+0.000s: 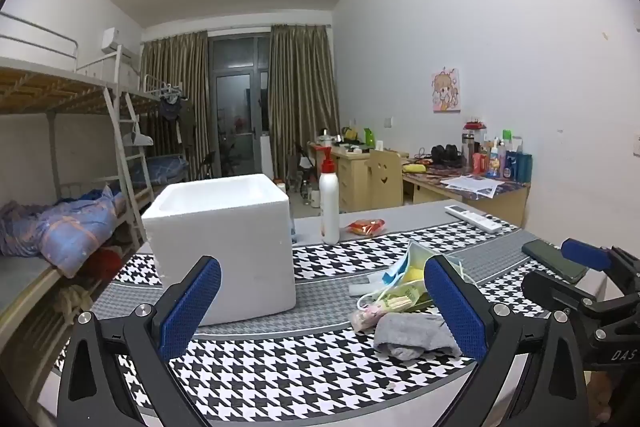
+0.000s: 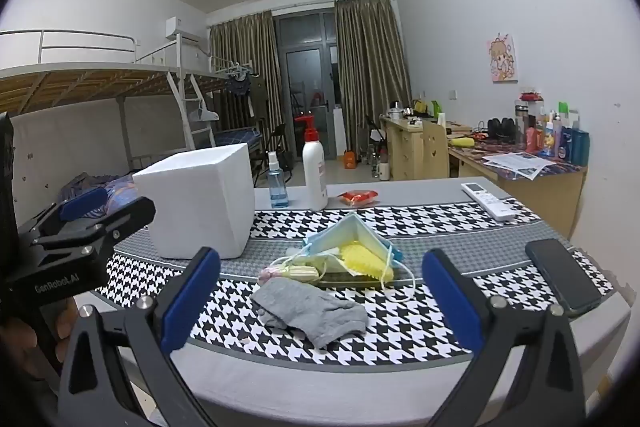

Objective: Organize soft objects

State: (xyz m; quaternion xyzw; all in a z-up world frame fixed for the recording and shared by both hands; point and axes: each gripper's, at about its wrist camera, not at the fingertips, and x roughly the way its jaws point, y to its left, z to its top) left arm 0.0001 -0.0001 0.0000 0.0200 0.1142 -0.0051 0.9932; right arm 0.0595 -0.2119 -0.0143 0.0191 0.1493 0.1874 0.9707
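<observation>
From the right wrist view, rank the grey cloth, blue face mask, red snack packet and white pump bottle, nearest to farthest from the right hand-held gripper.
1. grey cloth: just ahead of the right hand-held gripper, centre.
2. blue face mask: behind the cloth, on the pile.
3. red snack packet: farther back, centre.
4. white pump bottle: left of the packet; too close to call.

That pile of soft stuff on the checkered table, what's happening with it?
A person holds two blue-padded grippers above the black-and-white checkered tablecloth, and neither touches anything yet. The right gripper is open, facing the crumpled grey cloth. Behind that lie a light blue face mask and a yellow sponge. The left gripper is open too, near the white foam box, probably where the soft things go.
</observation>
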